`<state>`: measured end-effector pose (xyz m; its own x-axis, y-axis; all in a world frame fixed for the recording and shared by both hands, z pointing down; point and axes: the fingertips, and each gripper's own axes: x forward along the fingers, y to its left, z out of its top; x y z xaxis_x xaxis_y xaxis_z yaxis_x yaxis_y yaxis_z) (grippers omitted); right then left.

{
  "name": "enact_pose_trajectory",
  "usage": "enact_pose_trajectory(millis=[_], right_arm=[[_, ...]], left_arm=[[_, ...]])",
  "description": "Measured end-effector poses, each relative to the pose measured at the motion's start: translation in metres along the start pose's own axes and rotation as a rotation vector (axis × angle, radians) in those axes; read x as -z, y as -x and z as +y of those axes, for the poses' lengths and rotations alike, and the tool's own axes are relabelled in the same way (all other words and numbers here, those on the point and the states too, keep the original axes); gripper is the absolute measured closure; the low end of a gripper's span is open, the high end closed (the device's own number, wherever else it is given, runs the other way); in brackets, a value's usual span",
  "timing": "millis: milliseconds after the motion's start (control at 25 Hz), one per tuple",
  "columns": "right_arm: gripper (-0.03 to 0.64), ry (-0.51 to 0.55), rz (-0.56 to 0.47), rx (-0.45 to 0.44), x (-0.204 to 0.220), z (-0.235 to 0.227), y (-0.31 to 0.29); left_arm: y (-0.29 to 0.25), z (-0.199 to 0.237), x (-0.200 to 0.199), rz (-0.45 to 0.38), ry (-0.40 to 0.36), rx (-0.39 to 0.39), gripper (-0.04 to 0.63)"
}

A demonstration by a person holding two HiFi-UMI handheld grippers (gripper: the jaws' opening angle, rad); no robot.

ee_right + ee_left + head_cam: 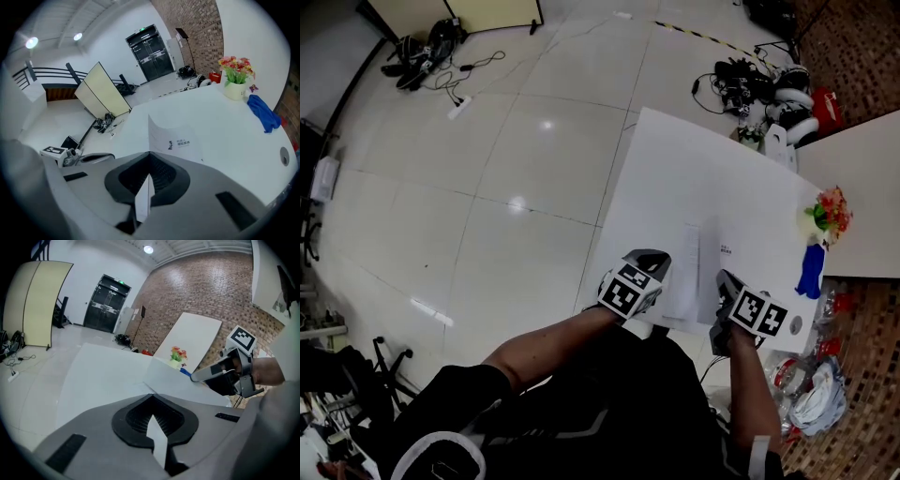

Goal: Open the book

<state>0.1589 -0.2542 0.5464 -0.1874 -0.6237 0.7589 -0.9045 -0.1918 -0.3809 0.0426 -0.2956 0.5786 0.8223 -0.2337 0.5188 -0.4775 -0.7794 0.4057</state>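
On the white table [694,169], the left gripper [157,439] clamps the book [680,277] at its edge, and the right gripper [143,197] pinches its raised cover [176,138].

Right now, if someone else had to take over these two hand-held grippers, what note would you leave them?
Left gripper: shut on a thin white edge of the book, at the book's left side.
Right gripper: shut on the cover, which has a little print on it.
Where things are: the book lies near the person's edge of the white table, and its cover is lifted partway off the pages.
Done: cover gripped and raised.
Left: probably swing the cover over until the book lies open, then release both grips.
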Motion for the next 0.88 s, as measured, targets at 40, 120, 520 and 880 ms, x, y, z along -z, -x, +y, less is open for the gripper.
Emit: enact_pose_trajectory(millis=[40,120,520,880], right_arm=[[0.618,-0.012,-0.015,-0.003,-0.006,-0.011,0.009],[0.618,-0.032,-0.04,-0.01,-0.018,-0.034,0.023],[0.618,0.129,-0.017,-0.101,-0.017,-0.014,0.021],[0.617,0.479,0.114,0.137,0.045,0.043,-0.048]], left_arm=[[-0.003,-0.006,-0.005,-0.004,-0.01,0.0,0.6],[-0.012,-0.019,-0.014,-0.012,-0.03,-0.004,0.6],[-0.016,-0.042,-0.023,-0.062,-0.002,-0.121,0.6],[0.045,0.001,0.011,-0.102,0.071,-0.183,0.6]])
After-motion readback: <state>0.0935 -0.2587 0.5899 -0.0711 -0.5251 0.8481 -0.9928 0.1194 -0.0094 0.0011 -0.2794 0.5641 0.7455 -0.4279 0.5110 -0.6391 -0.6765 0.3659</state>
